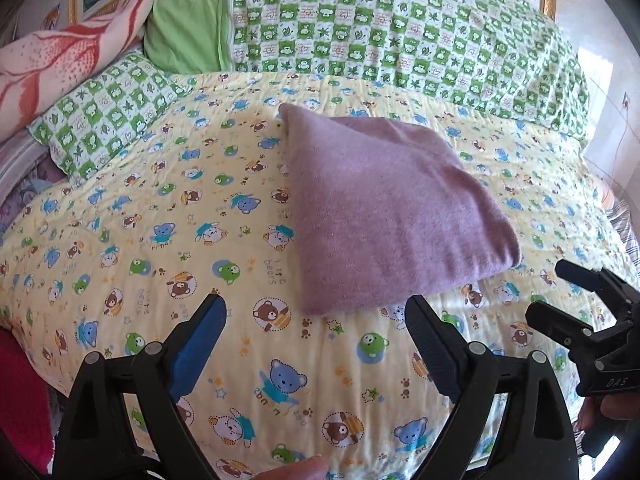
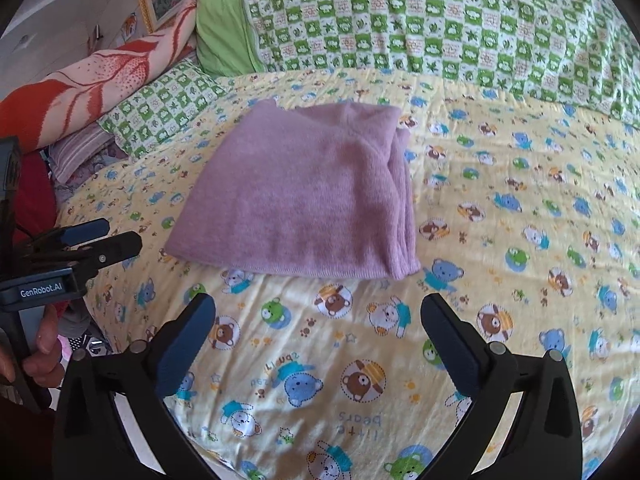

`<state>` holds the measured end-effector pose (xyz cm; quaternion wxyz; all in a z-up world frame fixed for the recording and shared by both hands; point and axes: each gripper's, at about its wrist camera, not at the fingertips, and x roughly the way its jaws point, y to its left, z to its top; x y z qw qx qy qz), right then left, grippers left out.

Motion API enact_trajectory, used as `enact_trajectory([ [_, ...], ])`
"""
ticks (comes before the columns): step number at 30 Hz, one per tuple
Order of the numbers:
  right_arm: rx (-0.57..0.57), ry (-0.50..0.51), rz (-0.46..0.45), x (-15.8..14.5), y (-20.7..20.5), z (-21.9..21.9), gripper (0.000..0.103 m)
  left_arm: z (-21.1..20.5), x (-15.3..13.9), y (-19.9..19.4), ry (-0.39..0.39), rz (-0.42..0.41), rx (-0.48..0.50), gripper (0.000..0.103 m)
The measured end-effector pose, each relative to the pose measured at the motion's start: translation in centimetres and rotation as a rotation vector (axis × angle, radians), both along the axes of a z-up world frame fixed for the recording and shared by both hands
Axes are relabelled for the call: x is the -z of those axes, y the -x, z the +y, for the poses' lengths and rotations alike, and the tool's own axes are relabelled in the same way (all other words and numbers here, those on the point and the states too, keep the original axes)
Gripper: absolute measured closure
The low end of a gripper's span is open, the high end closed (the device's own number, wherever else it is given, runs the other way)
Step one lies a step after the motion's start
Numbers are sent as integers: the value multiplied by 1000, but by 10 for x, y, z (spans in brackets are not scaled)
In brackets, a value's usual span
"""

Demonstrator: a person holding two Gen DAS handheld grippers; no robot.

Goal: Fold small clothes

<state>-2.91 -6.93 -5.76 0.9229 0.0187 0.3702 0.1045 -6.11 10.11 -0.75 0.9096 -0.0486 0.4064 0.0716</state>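
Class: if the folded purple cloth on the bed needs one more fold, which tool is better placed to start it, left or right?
Probably the right tool: open and empty, it faces the purple cloth squarely at its near hem. The left tool, also open, meets only a corner.

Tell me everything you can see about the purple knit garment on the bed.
The purple knit garment is a soft, fuzzy mauve piece, like fine wool or fleece, already folded into a compact, roughly four-sided bundle. Stacked layers show along its right edge in the right wrist view, and a ribbed hem runs along the near edge. It lies flat on the yellow bear-print quilt, the only thing touching it. Both grippers are open and apart from it, nearer the camera.
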Motion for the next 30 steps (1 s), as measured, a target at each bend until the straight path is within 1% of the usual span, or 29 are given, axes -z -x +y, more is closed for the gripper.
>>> enact_trajectory([
  [4,-11,17,-4,-1,-4,2,1,-2,11,-4,0,27,-7,11],
  [12,5,26,33,14,-15,1,1,0,31,-15,-32,66,-21,11],
  [17,18,20,41,19,-21,-1,1,3,34,-21,-42,75,-37,11],
  [23,5,25,47,22,-27,4,1,2,38,-30,-46,100,-48,11],
  [30,-8,26,44,21,-30,7,1,0,37,-31,-46,98,-53,11],
])
